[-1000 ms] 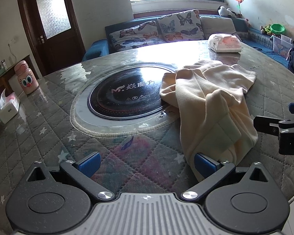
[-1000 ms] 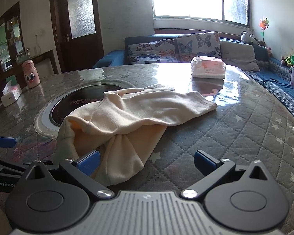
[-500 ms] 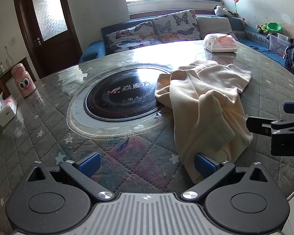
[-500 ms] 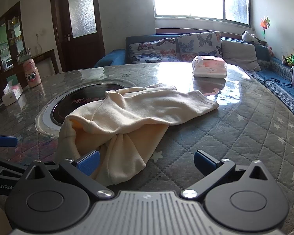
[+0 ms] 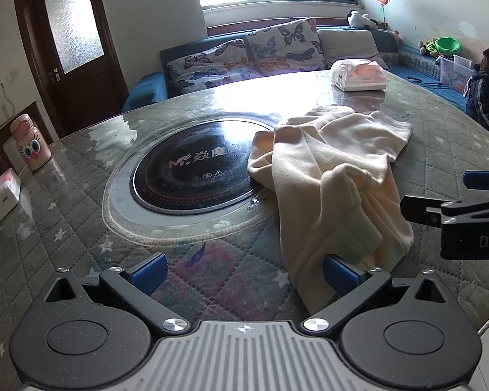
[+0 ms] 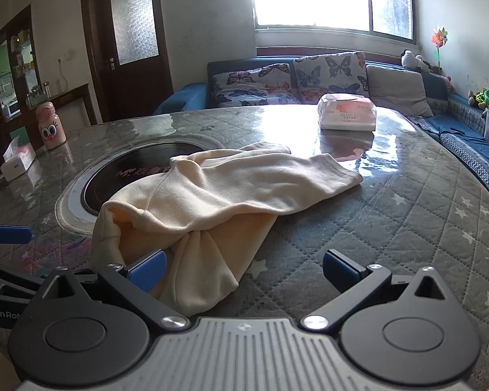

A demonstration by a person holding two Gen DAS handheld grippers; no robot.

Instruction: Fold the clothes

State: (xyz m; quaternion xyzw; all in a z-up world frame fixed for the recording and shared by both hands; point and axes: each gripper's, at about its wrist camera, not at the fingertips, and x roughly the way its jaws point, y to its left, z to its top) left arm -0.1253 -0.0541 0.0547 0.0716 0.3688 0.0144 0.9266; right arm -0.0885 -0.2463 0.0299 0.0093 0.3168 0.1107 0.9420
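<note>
Both grippers have eased slightly nearer. Left gripper (image 5: 242, 268) and right gripper (image 6: 242, 268) hang wide open, holding nothing, at the near edge of the cream garment (image 6: 211, 202), which lies crumpled on the table (image 6: 407, 195) beside the cooktop (image 5: 192, 169). Folding looks unstarted.

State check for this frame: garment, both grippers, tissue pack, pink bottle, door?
Cream garment: crumpled, unfolded, on the table.
Left gripper: open, empty.
Right gripper: open, empty.
Tissue pack: lying flat.
Pink bottle: upright, capped.
Door: closed.
</note>
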